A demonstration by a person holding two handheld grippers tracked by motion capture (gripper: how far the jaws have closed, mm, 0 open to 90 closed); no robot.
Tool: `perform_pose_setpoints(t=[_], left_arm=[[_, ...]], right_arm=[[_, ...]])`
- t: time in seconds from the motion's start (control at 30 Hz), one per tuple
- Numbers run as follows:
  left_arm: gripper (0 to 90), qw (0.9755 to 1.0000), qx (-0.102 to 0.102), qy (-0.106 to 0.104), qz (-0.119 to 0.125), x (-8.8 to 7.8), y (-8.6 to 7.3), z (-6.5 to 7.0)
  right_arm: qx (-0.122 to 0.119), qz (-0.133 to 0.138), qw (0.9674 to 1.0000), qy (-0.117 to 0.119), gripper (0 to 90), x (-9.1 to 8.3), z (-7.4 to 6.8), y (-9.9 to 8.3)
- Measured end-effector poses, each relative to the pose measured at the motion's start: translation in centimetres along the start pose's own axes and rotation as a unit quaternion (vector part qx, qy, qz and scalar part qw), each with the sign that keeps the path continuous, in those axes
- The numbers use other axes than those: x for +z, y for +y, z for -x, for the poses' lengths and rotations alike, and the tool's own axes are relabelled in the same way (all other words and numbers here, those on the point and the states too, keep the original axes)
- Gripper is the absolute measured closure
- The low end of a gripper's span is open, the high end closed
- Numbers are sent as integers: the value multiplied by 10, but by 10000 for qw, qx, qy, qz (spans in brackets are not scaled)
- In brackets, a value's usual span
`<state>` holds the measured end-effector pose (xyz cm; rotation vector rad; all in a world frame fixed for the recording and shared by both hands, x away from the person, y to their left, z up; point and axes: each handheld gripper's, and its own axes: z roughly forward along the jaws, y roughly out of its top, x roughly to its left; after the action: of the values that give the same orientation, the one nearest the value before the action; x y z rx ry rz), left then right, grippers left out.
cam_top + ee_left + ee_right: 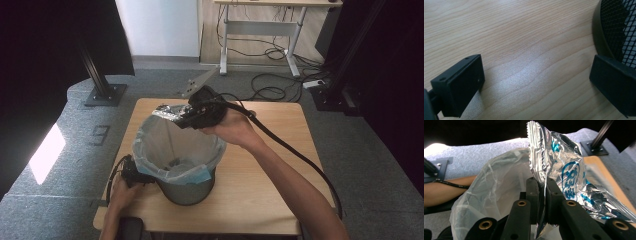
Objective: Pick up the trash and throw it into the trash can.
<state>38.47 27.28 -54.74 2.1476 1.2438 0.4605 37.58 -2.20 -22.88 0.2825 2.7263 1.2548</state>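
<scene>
Right claw [181, 119] is pinched tight on a crinkly silver foil wrapper [167, 113], the kind with blue print on it. In the right gripper view you can see the two black jaws squeezed together with the foil wrapper [559, 167] sandwiched between them, its zigzag-cut edge sticking up above the jaws and the rest of it fanning out to the right. From the high view the wrapper hangs right over the far rim of the bin [187, 187], just above the plastic liner [172, 145], not down inside it as far as I can tell. The hand [232, 126] holding that claw comes in from the right, with the black cable [295, 150] trailing back along the forearm.

The bin itself is a dark mesh wastebasket sitting near the left front part of the wooden table [270, 175], with a pale, see-through liner folded over the rim, bluish at the near edge.

Left claw [131, 175] is down low on the table, tucked against the near left side of the bin. Its jaws are spread wide: in the left gripper view there's bare wood grain between the two pads, and the right-hand pad sits just beside the mesh wall of the bin [617, 27]. Can't say for sure whether it's actually touching.
</scene>
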Motion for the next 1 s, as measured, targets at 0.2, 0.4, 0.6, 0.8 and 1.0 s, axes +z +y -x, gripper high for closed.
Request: perform_pose_setpoints(t=[0.2, 0.4, 0.6, 0.8, 1.0], left_arm=[[0, 10000, -15, -3, 17, 0, 0, 0], [0, 10000, 3, -2, 2, 0, 0, 0], [0, 10000, 1, -3, 3, 0, 0, 0], [0, 10000, 3, -3, 1, 0, 0, 0], [0, 10000, 2, -3, 2, 0, 0, 0]], right_arm=[[-5, -104, 9998, 164, 825, 19, -4, -3], [-10, -260, 9992, 302, 823, 39, -6, -9], [-34, -425, 9985, 354, 819, 50, -10, -16], [-18, -572, 9977, 353, 809, 55, -10, -25], [-136, -885, 9959, 128, 517, 54, -12, -30]])
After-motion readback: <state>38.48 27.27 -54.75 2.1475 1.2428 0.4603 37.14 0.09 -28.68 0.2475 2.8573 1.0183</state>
